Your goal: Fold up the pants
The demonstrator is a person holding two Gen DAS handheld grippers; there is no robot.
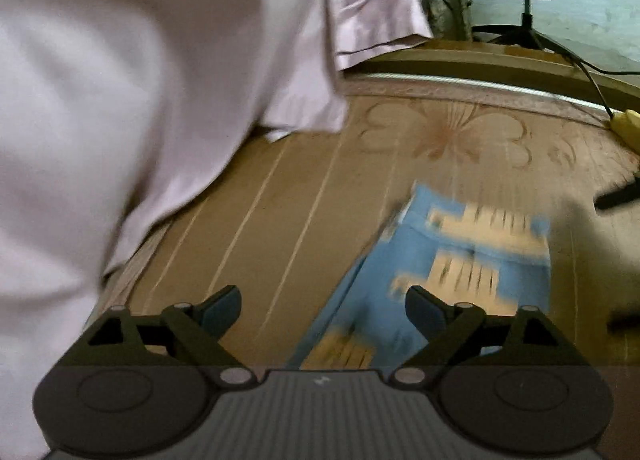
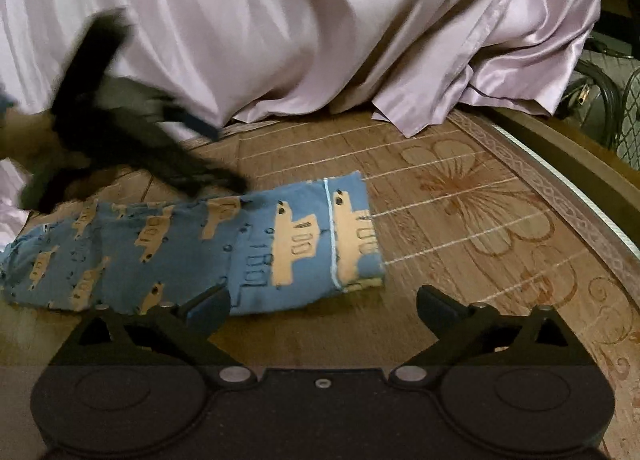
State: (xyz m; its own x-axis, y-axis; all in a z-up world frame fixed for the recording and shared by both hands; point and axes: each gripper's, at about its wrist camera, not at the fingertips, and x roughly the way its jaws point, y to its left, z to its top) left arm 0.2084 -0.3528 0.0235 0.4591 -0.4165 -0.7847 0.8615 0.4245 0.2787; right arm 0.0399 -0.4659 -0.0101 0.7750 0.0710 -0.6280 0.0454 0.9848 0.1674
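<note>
Left claw (image 1: pixel 323 310), right claw (image 2: pixel 323 310) both released (empty); pants (image 2: pixel 192 248) flat on mat (image 2: pixel 460 196).

Cloth, matting, plastic.
I saw matt blue car-print cloth pants (image 2: pixel 200 248) on a brown woven mat (image 2: pixel 460 220), beside glossy lilac satin sheet (image 2: pixel 300 20).

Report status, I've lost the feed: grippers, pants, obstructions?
Left gripper open, empty. Right gripper open, empty. Pants flat on mat. Lilac sheet behind, clear.
</note>
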